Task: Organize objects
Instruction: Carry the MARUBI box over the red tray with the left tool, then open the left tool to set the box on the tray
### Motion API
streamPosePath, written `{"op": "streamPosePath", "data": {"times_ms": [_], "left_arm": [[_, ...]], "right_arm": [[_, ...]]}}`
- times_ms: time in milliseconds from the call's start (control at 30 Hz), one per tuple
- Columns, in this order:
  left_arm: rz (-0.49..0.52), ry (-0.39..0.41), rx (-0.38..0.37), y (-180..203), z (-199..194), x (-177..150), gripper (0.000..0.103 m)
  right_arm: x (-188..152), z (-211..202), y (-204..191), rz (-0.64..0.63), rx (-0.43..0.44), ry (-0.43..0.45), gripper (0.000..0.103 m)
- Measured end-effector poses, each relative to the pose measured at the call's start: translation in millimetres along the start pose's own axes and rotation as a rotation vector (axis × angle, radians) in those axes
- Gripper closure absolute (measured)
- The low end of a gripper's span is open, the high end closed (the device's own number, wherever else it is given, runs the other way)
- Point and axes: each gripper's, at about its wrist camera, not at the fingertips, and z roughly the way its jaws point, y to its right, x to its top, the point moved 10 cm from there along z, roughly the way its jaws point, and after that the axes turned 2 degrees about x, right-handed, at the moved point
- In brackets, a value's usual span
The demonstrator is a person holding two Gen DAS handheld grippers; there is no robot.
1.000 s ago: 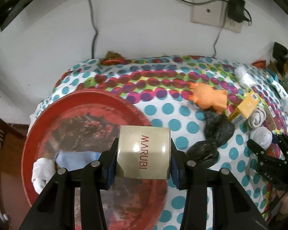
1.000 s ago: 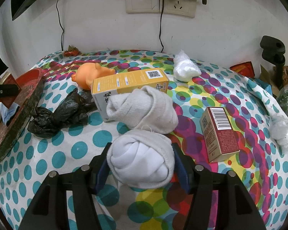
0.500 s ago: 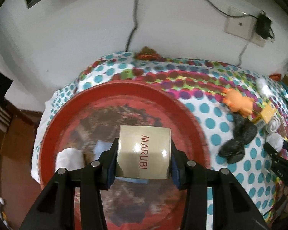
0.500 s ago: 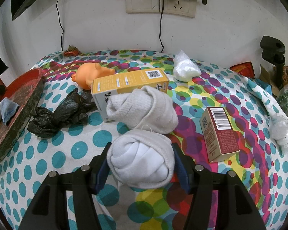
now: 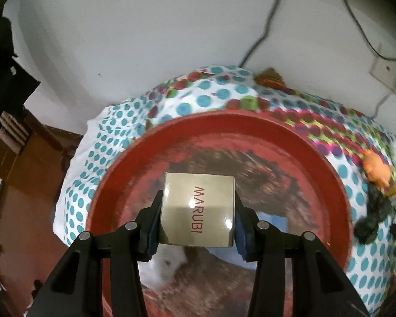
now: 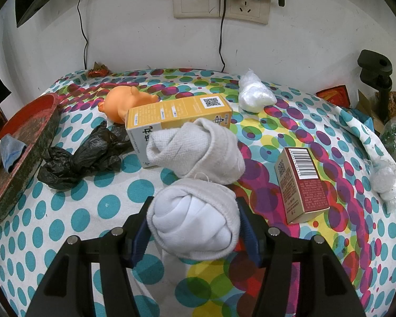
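My left gripper [image 5: 196, 223] is shut on a beige box [image 5: 198, 208] printed MARUBI, held over the inside of a round red tray [image 5: 338, 182]. A white sock [image 5: 166, 266] and a light blue cloth [image 5: 274, 219] lie in the tray under the box. In the right wrist view my right gripper [image 6: 194, 227] is shut on a rolled white sock [image 6: 194, 224] low over the dotted tablecloth [image 6: 66, 219]. A second rolled sock [image 6: 198, 150] lies just beyond it, against a yellow box [image 6: 177, 111]. The red tray [image 6: 26, 142] shows at the far left.
A black plastic bag [image 6: 79, 155] and an orange toy pig [image 6: 121, 103] lie between the tray and the yellow box. A dark red box [image 6: 301, 182] lies to the right, with white plastic bundles [image 6: 254, 95] behind. Wall sockets with cables hang above the table's back edge.
My left gripper has carried the MARUBI box leftward from the tray's right rim to over its middle, rolling a little. The right gripper and its sock have stayed still.
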Motion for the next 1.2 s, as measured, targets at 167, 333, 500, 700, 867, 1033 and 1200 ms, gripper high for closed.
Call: {"op": "streamPosePath", "data": {"times_ms": [167,333,500,700,867,1033,1200], "left_arm": [[-0.031,-0.005,0.011,-21,19,10,0.060],[-0.059,-0.044,0.017,-34,42,6,0.060],[-0.068,-0.050,0.022,-42,52,5,0.060],[-0.083,-0.069,0.025,-50,62,1,0.060],[-0.078,-0.072,0.030,-50,65,-1,0.059],[-0.084,-0.075,0.032,-51,65,-5,0.051],[-0.081,-0.072,0.024,-52,63,-7,0.043]], "right_arm": [[0,0,0,0.000,0.000,0.000,0.042],[0,0,0,-0.002,-0.003,-0.001,0.042],[0,1,0,-0.008,-0.010,-0.003,0.042],[0,2,-3,-0.016,-0.021,-0.006,0.042],[-1,2,-3,-0.015,-0.021,-0.006,0.042],[-1,2,-3,-0.016,-0.023,-0.006,0.042],[-1,1,-3,-0.011,-0.027,-0.005,0.042]]}}
